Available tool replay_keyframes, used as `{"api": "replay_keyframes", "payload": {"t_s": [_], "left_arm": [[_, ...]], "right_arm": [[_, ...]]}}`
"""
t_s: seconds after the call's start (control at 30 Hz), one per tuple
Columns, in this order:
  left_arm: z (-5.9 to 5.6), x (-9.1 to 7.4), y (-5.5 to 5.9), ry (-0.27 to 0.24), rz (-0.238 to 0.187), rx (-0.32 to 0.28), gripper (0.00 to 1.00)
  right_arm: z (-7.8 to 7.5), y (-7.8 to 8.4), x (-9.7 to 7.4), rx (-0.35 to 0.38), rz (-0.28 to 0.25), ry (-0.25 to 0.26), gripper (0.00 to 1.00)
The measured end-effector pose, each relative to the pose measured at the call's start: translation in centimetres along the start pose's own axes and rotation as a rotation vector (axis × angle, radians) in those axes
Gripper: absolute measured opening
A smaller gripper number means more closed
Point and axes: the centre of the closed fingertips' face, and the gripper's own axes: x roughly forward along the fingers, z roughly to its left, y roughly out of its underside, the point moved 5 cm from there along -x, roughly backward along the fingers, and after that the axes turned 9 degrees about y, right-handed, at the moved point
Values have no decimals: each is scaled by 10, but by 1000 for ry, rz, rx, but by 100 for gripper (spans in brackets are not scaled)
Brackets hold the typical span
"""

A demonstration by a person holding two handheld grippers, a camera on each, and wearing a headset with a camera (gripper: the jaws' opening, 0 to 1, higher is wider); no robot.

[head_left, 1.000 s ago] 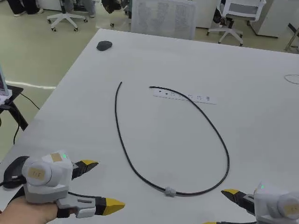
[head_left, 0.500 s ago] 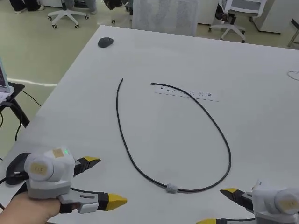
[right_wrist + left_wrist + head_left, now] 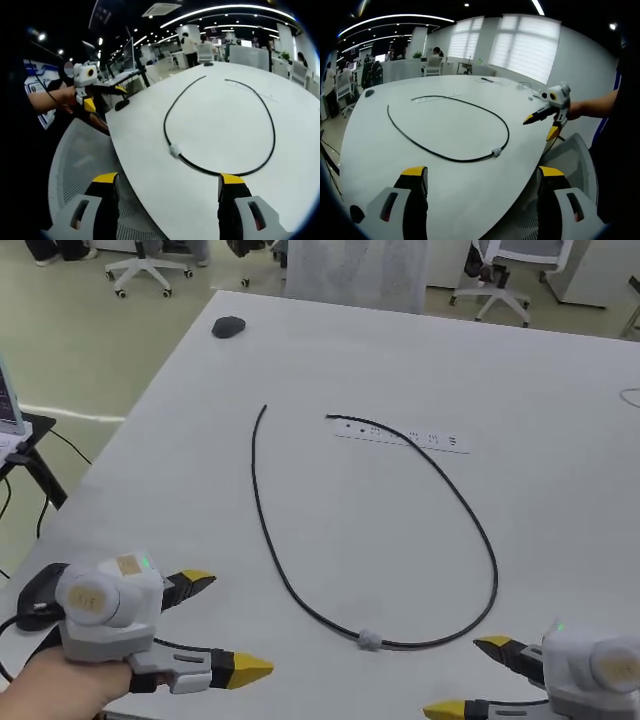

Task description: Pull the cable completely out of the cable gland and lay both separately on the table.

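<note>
Gripping nothing yet. Holding the left tool (image 3: 225, 625) low over the near-left corner of the surface (image 3: 350, 360), jaws spread wide and empty. Holding the right tool (image 3: 465, 677) the same way at the near-right edge, also wide apart with nothing between.

Out on the surface, finding the cable (image 3: 253, 475) laid in a broad open loop, both ends pointing to the far side and one end lying across a white power strip (image 3: 400, 436). Finding the small grey cable gland (image 3: 369, 640) at the nearest bend of that loop, threaded on the cable, between the two tools and apart from both, somewhat nearer the right one.

Probably kept open and flanking the gland to come in from either side, pinching the gland with one tool and clamping the cable just beside it with the other. Judging from the gland's place mid-length, expecting a long run to draw through before separating the two.
</note>
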Motion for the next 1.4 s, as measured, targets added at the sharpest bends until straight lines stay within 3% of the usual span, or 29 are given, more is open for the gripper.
{"api": "replay_keyframes", "payload": {"t_s": [0.27, 0.47, 0.67, 1.0, 1.13, 1.4], "left_arm": [[-1, 0, 2, -2, 4, -16, 93], [-2, 0, 7, 3, 26, -15, 93], [-1, -1, 6, 4, 21, -22, 94], [-3, -8, 11, 1, 0, -53, 96], [-1, -4, 19, -10, 42, -21, 96], [-4, 2, 18, 10, 44, -21, 95]], "right_arm": [[1, -7, 8, -52, 9, 0, 84], [-3, -23, 19, -109, 12, -4, 83], [-5, -36, 30, -142, 17, -10, 81], [-6, -40, 53, -200, 73, -39, 76], [-6, -39, 60, -261, 120, -44, 73], [-4, -35, 82, -316, 169, -71, 59]]}}
